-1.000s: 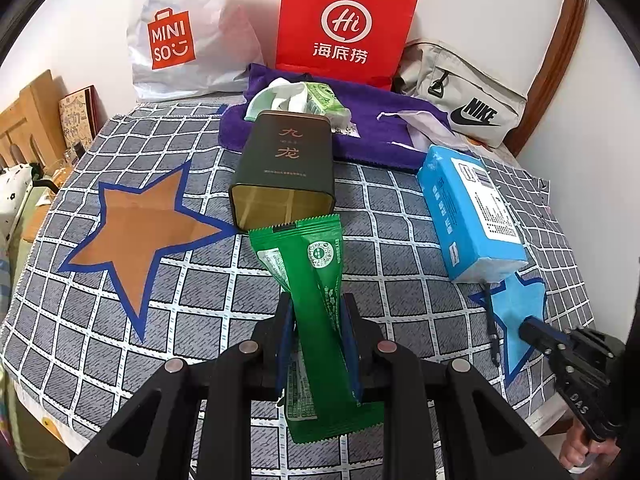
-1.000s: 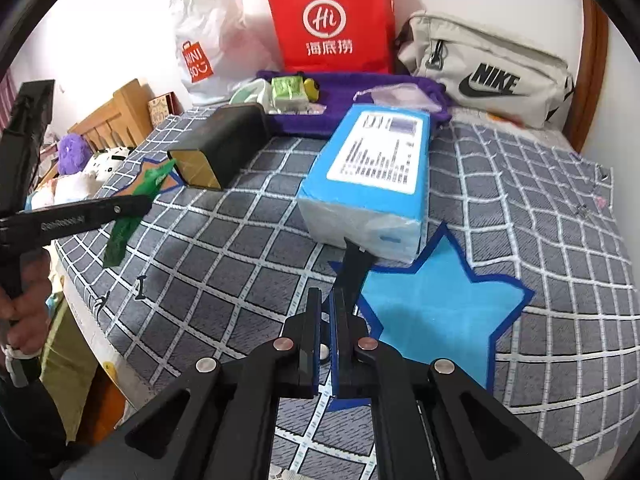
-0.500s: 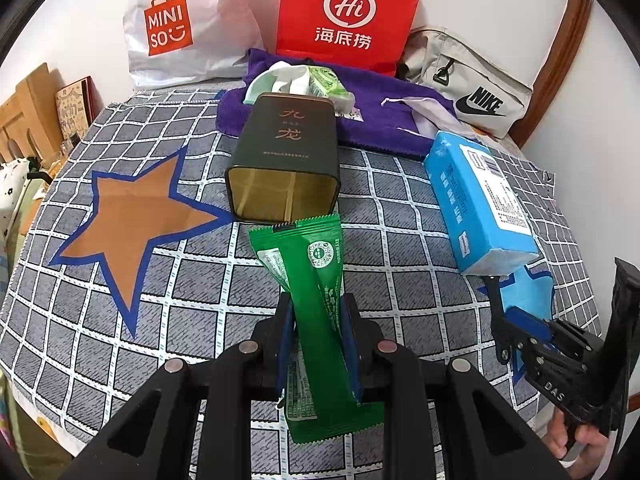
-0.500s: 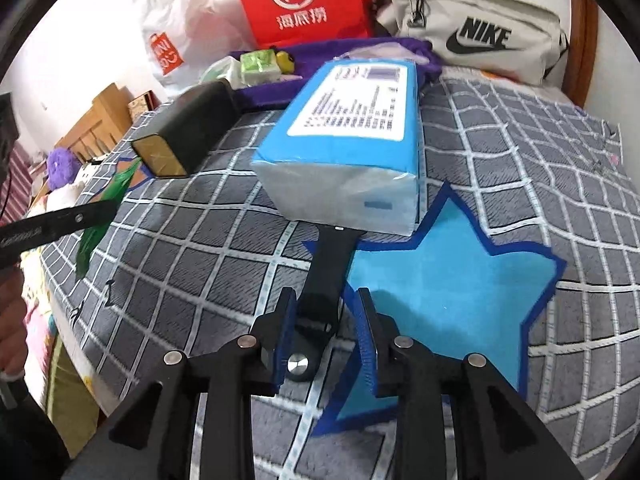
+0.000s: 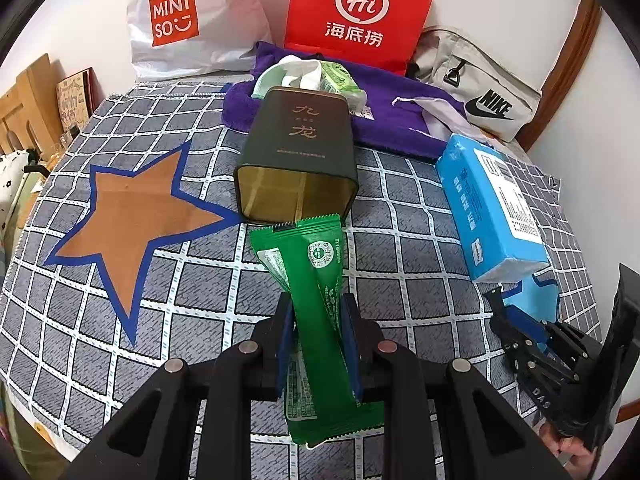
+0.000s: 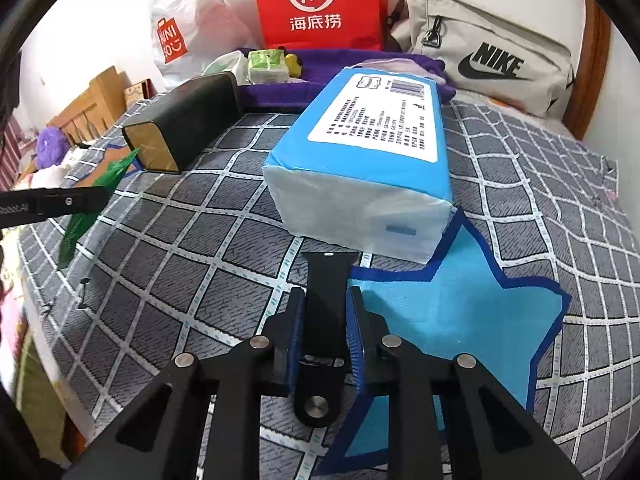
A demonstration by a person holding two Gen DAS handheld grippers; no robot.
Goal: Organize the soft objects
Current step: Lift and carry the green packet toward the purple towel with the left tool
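My left gripper is shut on a green snack packet and holds it just in front of the open mouth of a dark tin lying on its side. My right gripper has its jaws around a black watch strap that lies on the checked cloth at the edge of a blue star patch. The pads stand close to the strap's sides; contact is unclear. A blue tissue pack lies just beyond the strap. The right gripper also shows in the left wrist view.
A purple towel with small soft items lies behind the tin. A red bag, a white Miniso bag and a grey Nike pouch line the wall. An orange star patch is at left. The bed edge is near.
My right gripper opened and moved forward along the strap, so its jaws now sit around the strap's middle. My left gripper carried the green packet closer to the tin's mouth.
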